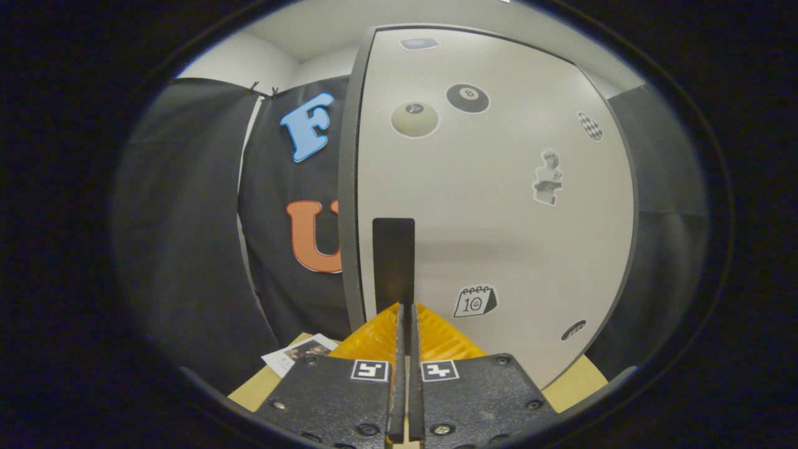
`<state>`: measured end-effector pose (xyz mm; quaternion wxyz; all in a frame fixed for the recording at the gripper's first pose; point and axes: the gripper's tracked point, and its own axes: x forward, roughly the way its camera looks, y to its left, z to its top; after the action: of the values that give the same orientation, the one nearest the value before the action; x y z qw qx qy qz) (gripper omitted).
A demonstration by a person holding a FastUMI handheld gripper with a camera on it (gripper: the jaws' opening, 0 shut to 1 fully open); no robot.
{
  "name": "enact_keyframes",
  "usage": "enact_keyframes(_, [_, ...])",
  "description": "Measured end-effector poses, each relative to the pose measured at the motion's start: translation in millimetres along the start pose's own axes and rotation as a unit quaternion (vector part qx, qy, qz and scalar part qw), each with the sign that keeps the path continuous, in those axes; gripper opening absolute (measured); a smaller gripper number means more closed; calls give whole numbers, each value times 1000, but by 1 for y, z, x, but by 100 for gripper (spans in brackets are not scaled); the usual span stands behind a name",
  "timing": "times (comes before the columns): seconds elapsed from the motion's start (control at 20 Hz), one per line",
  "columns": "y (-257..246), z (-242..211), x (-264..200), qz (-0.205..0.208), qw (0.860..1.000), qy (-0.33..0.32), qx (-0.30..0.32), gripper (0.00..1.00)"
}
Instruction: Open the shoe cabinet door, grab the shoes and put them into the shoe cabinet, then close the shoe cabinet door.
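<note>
Shoe cabinet door (499,206) closed, right in front of me. My gripper (405,312) fingers squeezed on black handle (393,255). Door-opening step, I think. Next I pull near.

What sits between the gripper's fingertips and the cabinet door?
In the gripper view the gripper, fingers closed together, meets the black handle on the shoe cabinet door; whether they pinch it is unclear.

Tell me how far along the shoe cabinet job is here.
Nothing looks done yet. In hand: the tongs sit nearly closed at the foot of the door handle on the cabinet door; whether they pinch it is unclear. Left: opening, stowing the shoes, closing.
</note>
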<state>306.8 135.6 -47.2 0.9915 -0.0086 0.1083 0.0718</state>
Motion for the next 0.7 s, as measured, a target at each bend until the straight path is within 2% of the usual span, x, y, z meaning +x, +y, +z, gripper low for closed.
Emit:
enact_keyframes(0.3, [3,0,0,44,999,-10,14,7])
enact_keyframes(0.35, [4,-1,0,49,999,-15,13,11])
enact_keyframes(0.4, [4,-1,0,52,998,-18,12,20])
enact_keyframes(0.5, [11,-1,-3,73,997,-19,8,23])
enact_keyframes(0.55, [15,-2,-4,84,996,-19,5,30])
enact_keyframes(0.6, [17,-2,-4,91,996,-18,2,48])
enact_keyframes(0.65, [13,-2,-3,78,997,-18,-5,59])
enact_keyframes(0.7, [3,1,0,50,998,-24,-15,70])
